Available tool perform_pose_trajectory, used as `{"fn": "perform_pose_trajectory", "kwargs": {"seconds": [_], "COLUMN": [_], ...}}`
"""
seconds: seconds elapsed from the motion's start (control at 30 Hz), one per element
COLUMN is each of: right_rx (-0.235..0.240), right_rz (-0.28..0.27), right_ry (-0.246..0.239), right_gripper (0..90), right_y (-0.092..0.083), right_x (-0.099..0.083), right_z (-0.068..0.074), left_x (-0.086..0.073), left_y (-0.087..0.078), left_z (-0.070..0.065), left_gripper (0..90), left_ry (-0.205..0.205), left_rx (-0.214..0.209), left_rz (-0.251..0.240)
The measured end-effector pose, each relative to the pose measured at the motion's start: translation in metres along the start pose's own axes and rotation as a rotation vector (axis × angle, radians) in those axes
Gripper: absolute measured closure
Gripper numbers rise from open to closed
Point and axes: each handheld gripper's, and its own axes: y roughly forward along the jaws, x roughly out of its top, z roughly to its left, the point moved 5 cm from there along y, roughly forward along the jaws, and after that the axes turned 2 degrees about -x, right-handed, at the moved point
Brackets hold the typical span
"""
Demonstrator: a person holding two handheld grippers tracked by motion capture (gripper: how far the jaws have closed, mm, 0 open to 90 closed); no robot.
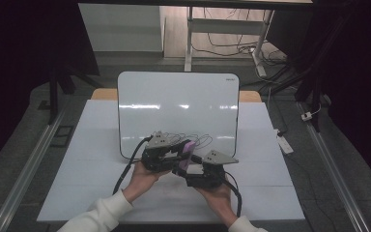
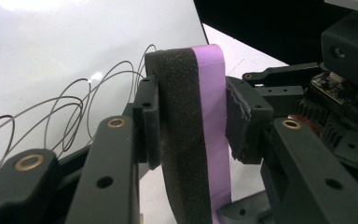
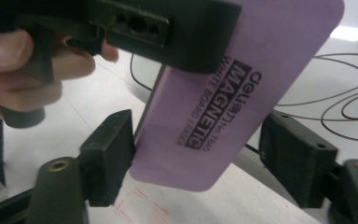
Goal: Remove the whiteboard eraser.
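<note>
A person stands at the white tabletop (image 1: 101,193) with a pair of tongs in each hand. The left tongs (image 1: 176,155) hold a purple whiteboard eraser (image 1: 187,155). In the left gripper view, the two black jaws press on it from both sides: one jaw is on the dark foam side (image 2: 179,135) and the other is on the purple back (image 2: 213,116). The eraser stands up on its edge between them, and the grip is tight.

The right tongs (image 3: 198,161) are close by, just below the left ones. Their jaws stand on both sides of the eraser's lower end. In the right gripper view, the left-hand jaw sits right at the eraser's edge, and I cannot tell if it touches. The right-hand jaw is well apart from it, so these tongs are about half wide and do not squeeze the eraser. The purple face (image 3: 242,88) has black words printed on it, with "MAGNETIC" the biggest one.

The left hand (image 1: 142,176) and the right hand (image 1: 217,193) are near each other, and the two tongs almost meet in the middle.

Just past the tongs lies a whiteboard (image 1: 174,104), flat on the tabletop. Thin looping pen scribbles (image 2: 70,107) are drawn on the part of the board nearest the tongs. The eraser is held up in the air over the near edge of the board.
</note>
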Motion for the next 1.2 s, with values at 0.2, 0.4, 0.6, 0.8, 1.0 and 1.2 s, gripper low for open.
{"fn": "perform_pose_trajectory", "kwargs": {"seconds": [0.2,0.4,0.6,0.8,1.0,1.2], "right_rx": [-0.022,-0.027,-0.021,-0.042,-0.060,-0.081], "right_rz": [-0.016,-0.015,-0.021,-0.030,-0.014,-0.006], "right_ry": [0.005,-0.004,0.012,-0.017,-0.039,-0.058], "right_gripper": [33.0,33.5,34.9,37.7,38.5,38.6], "right_y": [-0.003,-0.004,-0.005,-0.009,-0.010,-0.014], "right_x": [0.001,0.001,0.001,0.004,0.003,0.003], "right_z": [-0.002,-0.005,-0.006,-0.007,-0.010,-0.017], "left_x": [-0.001,-0.003,-0.003,-0.002,-0.001,-0.009], "left_y": [-0.001,0.000,0.001,0.000,-0.007,-0.031], "left_z": [0.000,-0.003,-0.007,-0.005,-0.001,0.009], "left_gripper": [59.9,61.2,61.5,61.0,44.1,34.7], "left_ry": [-0.002,-0.003,-0.004,-0.014,-0.027,-0.019], "left_rx": [0.002,0.002,-0.023,-0.025,-0.020,0.002], "left_rz": [-0.002,0.005,0.004,-0.006,-0.021,-0.011]}}
